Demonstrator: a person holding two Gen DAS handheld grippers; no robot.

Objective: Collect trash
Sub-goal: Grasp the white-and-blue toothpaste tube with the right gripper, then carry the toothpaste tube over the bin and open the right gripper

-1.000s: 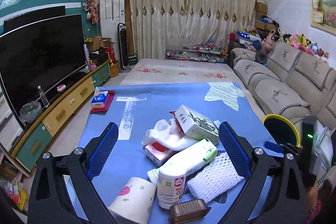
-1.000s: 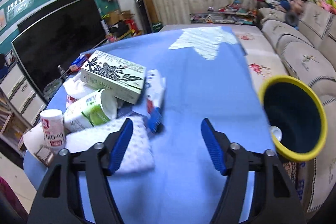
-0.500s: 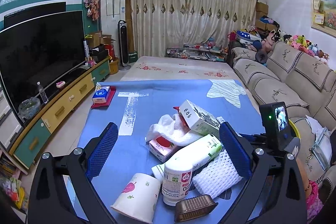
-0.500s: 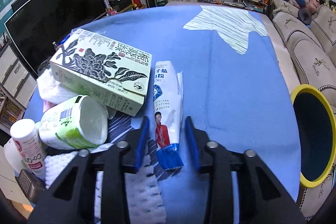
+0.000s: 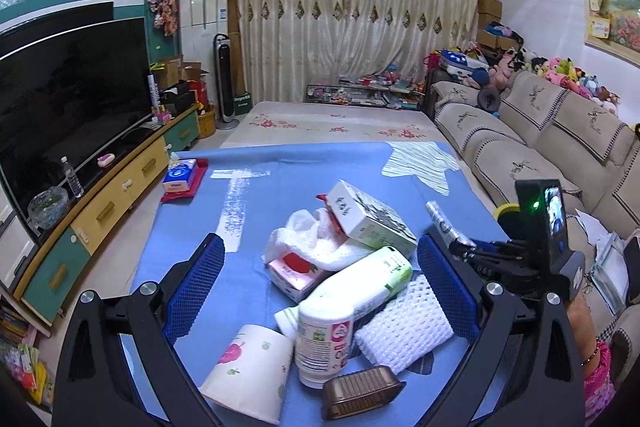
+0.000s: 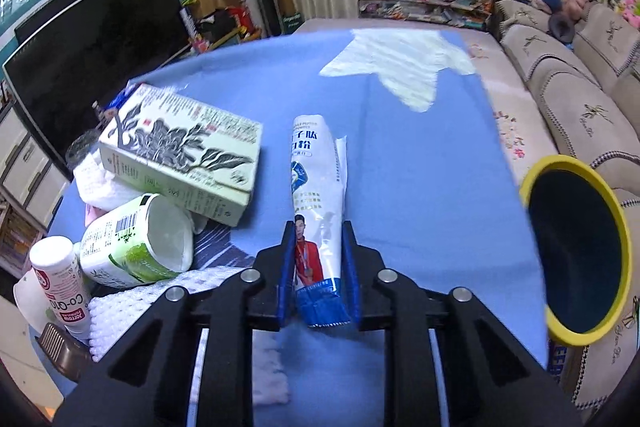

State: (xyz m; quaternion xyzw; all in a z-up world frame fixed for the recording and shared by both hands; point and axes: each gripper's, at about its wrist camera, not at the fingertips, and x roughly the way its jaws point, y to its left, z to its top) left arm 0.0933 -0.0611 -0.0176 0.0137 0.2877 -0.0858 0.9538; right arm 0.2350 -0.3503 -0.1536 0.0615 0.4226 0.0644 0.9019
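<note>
Evidently light and crinkly, the powder sachet (image 6: 318,195) sits clamped near its blue end in the right gripper (image 6: 318,259); the yellow-rimmed bin (image 6: 576,255) waits at three o'clock, and the left gripper (image 5: 320,291) hangs apart.

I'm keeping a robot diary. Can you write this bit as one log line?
step: grasp | right gripper: shut on sachet | left gripper: open over pile | bin: right of table

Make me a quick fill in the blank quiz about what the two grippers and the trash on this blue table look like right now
1. The right gripper is shut on a long white and blue ____.
2. The rim of the bin beside the table is coloured ____.
3. The left gripper hangs over the pile with its jaws ____.
4. The green and white floral box rests on top of the ____ bottle.

Missing words: sachet; yellow; open; green
</note>
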